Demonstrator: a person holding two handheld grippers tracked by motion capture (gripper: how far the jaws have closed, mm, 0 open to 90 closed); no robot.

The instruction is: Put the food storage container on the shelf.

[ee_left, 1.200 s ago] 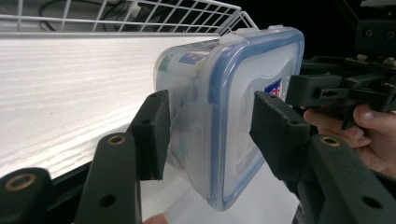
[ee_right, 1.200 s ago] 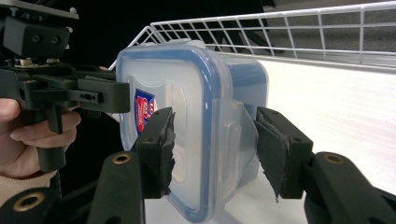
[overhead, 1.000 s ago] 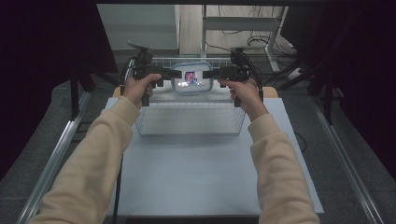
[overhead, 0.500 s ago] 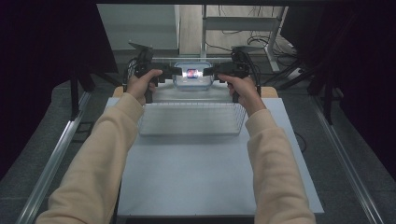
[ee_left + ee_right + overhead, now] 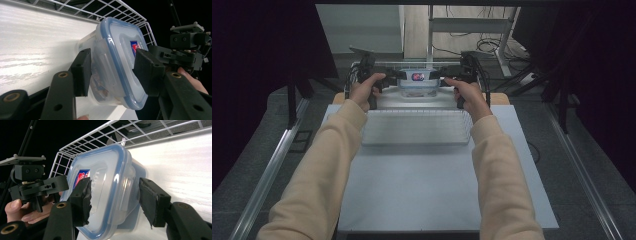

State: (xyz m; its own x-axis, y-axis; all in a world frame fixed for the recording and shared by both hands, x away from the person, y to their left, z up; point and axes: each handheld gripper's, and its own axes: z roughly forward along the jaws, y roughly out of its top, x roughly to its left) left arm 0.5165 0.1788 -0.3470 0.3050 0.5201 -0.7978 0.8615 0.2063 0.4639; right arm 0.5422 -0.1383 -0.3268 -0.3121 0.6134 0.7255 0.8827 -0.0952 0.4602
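High view first: I have both forearms stretched to the far end of the table (image 5: 422,200), and the clear container (image 5: 418,84) with the blue-rimmed lid hangs between my left gripper (image 5: 392,80) and my right gripper (image 5: 443,76), over the pale shelf behind the white wire rack (image 5: 414,127). From here I can't judge whether its base already touches that shelf.

Left gripper view: my left gripper (image 5: 112,72) is clamped on the container (image 5: 112,62), one pad against the lid near the red-and-blue label (image 5: 135,47), the other against the underside of the tub. The box sits tilted in the grip, and brownish contents show through the wall. The wire basket edge (image 5: 125,12) runs just behind it.

Right gripper view: my right gripper (image 5: 115,200) straddles the opposite end of the container (image 5: 107,187). The lid-side pad lies on the lid, but I see a sliver of daylight between the other pad and the tub wall, so I read this one as loosened and no longer squeezing; its jaws have just been spreading.

My worry: with one end let go, the whole weight hangs on the left pinch alone. If the box isn't resting on the shelf, it could pivot, slip on the smooth plastic, and drop, or knock the wire basket.
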